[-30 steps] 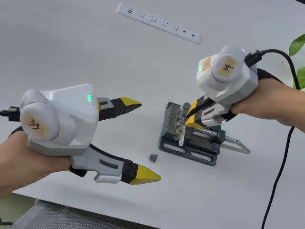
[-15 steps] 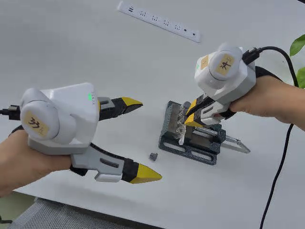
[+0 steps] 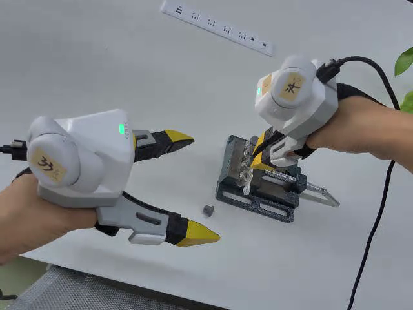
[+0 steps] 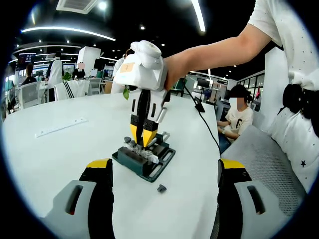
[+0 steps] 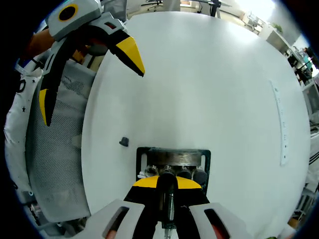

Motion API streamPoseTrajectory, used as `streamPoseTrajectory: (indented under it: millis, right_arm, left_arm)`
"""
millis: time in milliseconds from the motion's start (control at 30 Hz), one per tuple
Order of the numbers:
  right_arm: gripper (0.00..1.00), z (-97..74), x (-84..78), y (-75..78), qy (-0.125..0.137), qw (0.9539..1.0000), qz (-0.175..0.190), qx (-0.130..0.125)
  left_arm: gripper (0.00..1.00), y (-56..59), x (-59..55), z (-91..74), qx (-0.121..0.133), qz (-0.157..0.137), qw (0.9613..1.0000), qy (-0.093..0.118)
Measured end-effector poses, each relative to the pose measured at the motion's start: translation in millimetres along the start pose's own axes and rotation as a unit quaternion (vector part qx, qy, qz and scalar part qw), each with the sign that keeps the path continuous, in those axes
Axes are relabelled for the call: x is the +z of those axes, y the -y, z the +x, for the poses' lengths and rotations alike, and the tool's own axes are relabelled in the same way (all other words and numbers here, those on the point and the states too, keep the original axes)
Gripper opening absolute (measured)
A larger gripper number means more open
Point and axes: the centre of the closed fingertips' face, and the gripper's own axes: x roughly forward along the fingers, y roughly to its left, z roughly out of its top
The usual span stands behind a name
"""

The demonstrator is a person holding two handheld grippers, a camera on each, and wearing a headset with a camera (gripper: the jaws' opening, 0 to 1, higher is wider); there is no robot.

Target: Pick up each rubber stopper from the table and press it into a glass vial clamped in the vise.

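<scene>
Toward the near edge of the desk (image 3: 97, 58), one loose rubber stopper (image 3: 208, 210) lies on the white top. It sits just beside the near left corner of the vise (image 3: 255, 194) and touches neither gripper. The vise stands further in from that edge, with a row of glass vials (image 3: 245, 169) clamped upright between its cheeks. In the right gripper view the vial at one end of the row looks darker on top than the rest, though all are small.

The right gripper (image 3: 257, 158) points steeply down over this row, its yellow tips right at the vial mouths. Its jaws are drawn nearly together with only a slit between them. Whether a stopper is pinched there cannot be told, since the tips hide that spot.

The left gripper (image 3: 201, 187) hovers above the desk to the left of the vise and apart from it, its jaws spread wide and holding nothing. The loose stopper lies near its lower tip; in the left gripper view it sits ahead of the two jaws and between them.

A white power strip (image 3: 216, 26) lies toward the far edge of the desk, well apart from the vise.
</scene>
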Motion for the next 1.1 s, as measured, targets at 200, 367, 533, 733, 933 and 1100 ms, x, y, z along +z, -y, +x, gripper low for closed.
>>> streamPoseTrajectory:
  millis: [200, 367, 533, 733, 933, 1100]
  right_arm:
    - [0.05, 1.4, 1.1, 1.9, -0.025, 0.9996, -0.009, 0.002]
    - [0.05, 2.6, 1.0, 2.3, -0.032, 0.9995, -0.003, 0.004]
    - [0.06, 3.1, 1.0, 2.3, -0.03, 0.9995, 0.004, 0.008]
    - [0.06, 4.7, 1.1, 3.0, -0.032, 0.9995, 0.007, 0.0]
    - [0.07, 1.7, -0.5, 3.0, -0.003, 0.9998, 0.019, 0.003]
    - [0.08, 2.9, 1.7, 2.9, 0.002, 0.9998, 0.021, 0.001]
  left_arm:
    - [0.86, 0.0, 1.3, -0.3, 0.0, 0.0, 1.0, 0.002]
    - [0.85, 0.1, 0.8, 0.1, -0.001, -0.002, 1.0, 0.002]
    - [0.85, -0.1, 0.1, 1.3, -0.002, -0.002, 1.0, 0.001]
    - [0.84, 1.1, 0.8, 3.4, -0.004, -0.001, 1.0, 0.001]
    - [0.84, 4.2, 5.2, 4.7, -0.006, 0.002, 1.0, 0.003]
    - [0.84, 4.5, 4.6, 3.7, -0.005, 0.001, 1.0, 0.003]
